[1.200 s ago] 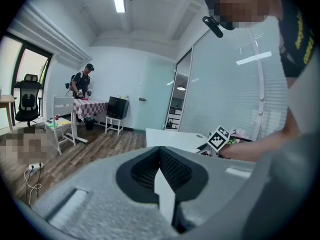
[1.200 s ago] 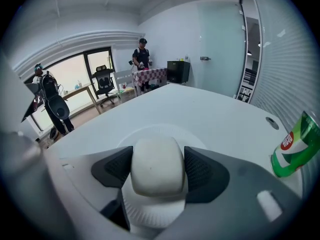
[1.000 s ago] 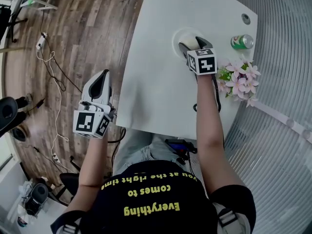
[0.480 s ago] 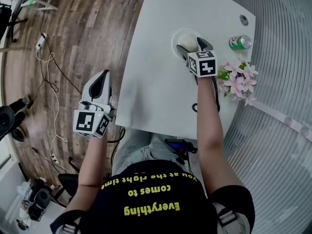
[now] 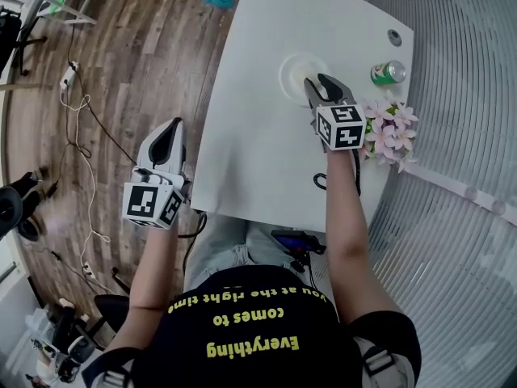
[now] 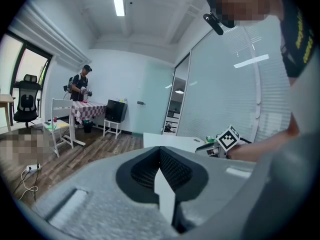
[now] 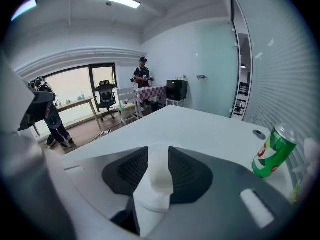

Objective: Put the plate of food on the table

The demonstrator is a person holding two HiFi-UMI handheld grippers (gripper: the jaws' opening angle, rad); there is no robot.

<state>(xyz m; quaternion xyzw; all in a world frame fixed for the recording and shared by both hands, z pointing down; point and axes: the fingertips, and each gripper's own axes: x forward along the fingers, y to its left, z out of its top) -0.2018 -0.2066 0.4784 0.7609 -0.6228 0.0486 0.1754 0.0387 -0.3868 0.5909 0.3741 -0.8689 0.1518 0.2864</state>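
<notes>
A white plate [image 5: 296, 69] lies flat on the white table [image 5: 258, 136], and its pale food is hard to make out. My right gripper [image 5: 321, 82] sits just behind the plate's near right rim, and its jaws are closing with a gap still between them. The plate is not between the pads. In the right gripper view a white shape shows in the gap of that gripper [image 7: 159, 170]; I cannot tell what it is. My left gripper [image 5: 168, 129] hangs over the wood floor, left of the table. Its jaws [image 6: 163, 176] are together and hold nothing.
A green can [image 5: 388, 72] [image 7: 273, 151] stands at the table's right side, beyond a bunch of pink flowers [image 5: 389, 129]. A round cable hole [image 5: 394, 36] is at the far corner. A black cable [image 5: 321, 181] lies near the front edge. Blinds run along the right.
My right gripper has drawn back from over the plate toward me, leaving the plate on the table. Its jaws stand narrower than half a second ago. The left gripper has not moved.
</notes>
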